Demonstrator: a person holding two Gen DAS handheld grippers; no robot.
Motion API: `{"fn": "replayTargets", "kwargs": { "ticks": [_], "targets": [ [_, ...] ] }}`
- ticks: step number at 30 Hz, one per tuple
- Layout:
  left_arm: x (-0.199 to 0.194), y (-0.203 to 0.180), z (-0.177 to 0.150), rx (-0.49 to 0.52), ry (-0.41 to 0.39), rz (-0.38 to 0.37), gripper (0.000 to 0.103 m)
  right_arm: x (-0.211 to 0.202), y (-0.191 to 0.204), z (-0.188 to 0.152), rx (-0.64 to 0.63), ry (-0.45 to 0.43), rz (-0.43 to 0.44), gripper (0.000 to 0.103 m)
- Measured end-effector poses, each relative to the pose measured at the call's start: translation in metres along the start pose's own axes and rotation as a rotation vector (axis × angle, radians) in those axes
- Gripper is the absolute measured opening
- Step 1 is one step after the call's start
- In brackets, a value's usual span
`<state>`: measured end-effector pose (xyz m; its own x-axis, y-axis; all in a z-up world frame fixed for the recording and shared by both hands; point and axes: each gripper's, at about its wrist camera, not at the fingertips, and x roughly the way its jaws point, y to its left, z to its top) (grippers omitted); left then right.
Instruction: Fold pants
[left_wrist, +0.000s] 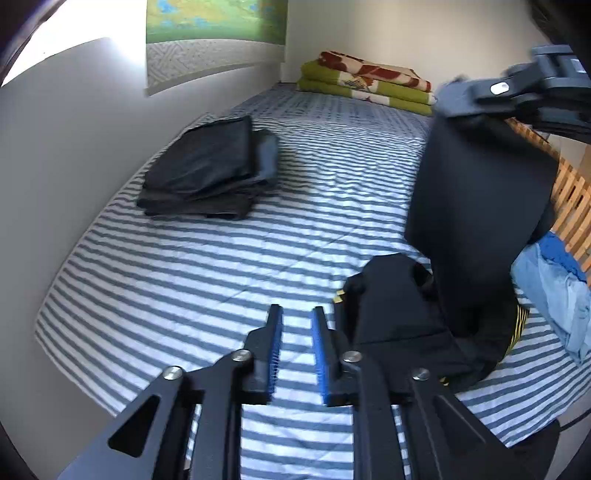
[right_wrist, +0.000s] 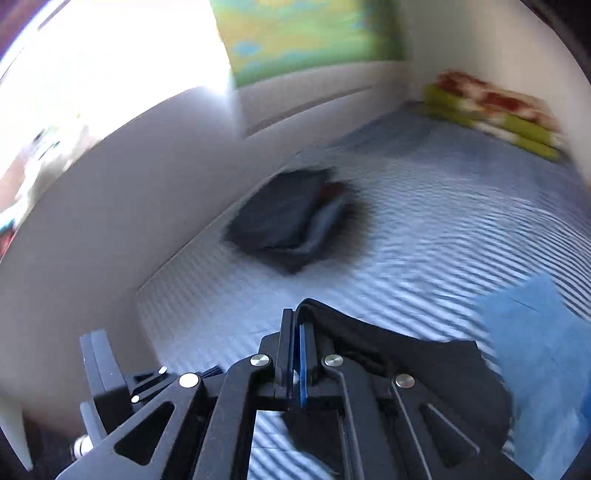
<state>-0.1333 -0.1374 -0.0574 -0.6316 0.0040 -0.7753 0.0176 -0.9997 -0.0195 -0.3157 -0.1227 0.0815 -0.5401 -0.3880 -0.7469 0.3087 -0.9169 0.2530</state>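
The right gripper (right_wrist: 300, 354) is seen closed, its blue pads pinched on an edge of the black pants (right_wrist: 406, 354), which are draped away to the right of its fingers. In the left wrist view the same gripper (left_wrist: 458, 92) is seen raised at the upper right, with the pants (left_wrist: 476, 206) hung from it in a broad dark sheet down to the striped bedsheet (left_wrist: 221, 277), where the rest of the garment is bunched and a yellow-striped band is shown at its lower edge. The left gripper (left_wrist: 297, 347) is held partly open above the sheet just left of that bunched cloth; nothing is held between its blue pads (left_wrist: 320, 354). Farther out, a stack of folded dark clothes (left_wrist: 210, 170) is laid near the wall. Blue clothes (left_wrist: 554, 280) are heaped at the right edge beside a wooden slatted rail (left_wrist: 569, 192). Folded green and red blankets (left_wrist: 369, 81) are set at the far end.
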Motion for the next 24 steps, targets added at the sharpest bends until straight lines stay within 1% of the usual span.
{"fn": "replayTargets", "kwargs": {
  "ticks": [1,2,3,4,5,7,9,10,11,13,15,16,17,18,21,22,23,24],
  "targets": [
    [0.0,0.005,-0.001,0.007,-0.004,0.007,0.032,0.007,0.002,0.001,0.003,0.023,-0.001,0.004],
    [-0.002,0.008,-0.003,0.015,-0.011,0.008,0.041,0.012,0.003,0.001,0.006,0.045,0.009,0.009],
    [-0.004,0.011,-0.004,0.022,-0.027,0.003,0.044,0.013,0.0,0.0,0.008,0.054,0.022,0.012],
    [-0.005,0.012,-0.005,0.026,-0.035,-0.004,0.049,0.009,-0.007,-0.005,0.016,0.044,0.012,0.022],
    [-0.006,0.012,-0.005,0.029,-0.042,-0.016,0.05,0.003,-0.014,-0.01,0.025,0.033,-0.002,0.032],
    [-0.003,0.006,-0.005,0.035,-0.045,-0.038,0.05,-0.016,-0.04,-0.025,0.075,0.003,-0.033,0.038],
    [0.0,-0.008,-0.002,0.054,-0.047,-0.063,0.051,-0.032,-0.074,-0.045,0.146,-0.017,-0.089,0.038],
    [0.002,-0.017,-0.002,0.067,-0.047,-0.077,0.054,-0.045,-0.101,-0.065,0.201,-0.032,-0.134,0.038],
    [0.005,-0.024,-0.001,0.08,-0.043,-0.09,0.063,-0.052,-0.115,-0.077,0.232,-0.032,-0.162,0.039],
    [0.014,-0.046,0.004,0.111,-0.028,-0.117,0.074,-0.06,-0.16,-0.118,0.326,-0.011,-0.246,0.039],
    [0.024,-0.068,0.009,0.146,-0.014,-0.153,0.078,-0.06,-0.196,-0.152,0.414,0.03,-0.286,0.039],
    [0.028,-0.077,0.009,0.162,-0.002,-0.166,0.083,-0.058,-0.21,-0.172,0.459,0.052,-0.289,0.039],
    [0.036,-0.089,0.01,0.186,0.028,-0.189,0.084,-0.054,-0.222,-0.185,0.49,0.067,-0.279,0.039],
    [0.042,-0.096,0.011,0.195,0.048,-0.193,0.084,-0.05,-0.23,-0.198,0.515,0.079,-0.265,0.039],
    [0.056,-0.114,0.007,0.238,0.073,-0.152,0.084,-0.036,-0.247,-0.227,0.556,0.101,-0.22,0.04],
    [0.059,-0.118,0.005,0.246,0.075,-0.136,0.084,-0.032,-0.25,-0.231,0.567,0.103,-0.203,0.043],
    [0.061,-0.118,0.003,0.277,0.078,-0.145,0.084,-0.031,-0.247,-0.236,0.574,0.103,-0.19,0.047],
    [0.063,-0.116,0.001,0.277,0.084,-0.137,0.084,-0.026,-0.248,-0.24,0.585,0.103,-0.175,0.048]
  ]
}}
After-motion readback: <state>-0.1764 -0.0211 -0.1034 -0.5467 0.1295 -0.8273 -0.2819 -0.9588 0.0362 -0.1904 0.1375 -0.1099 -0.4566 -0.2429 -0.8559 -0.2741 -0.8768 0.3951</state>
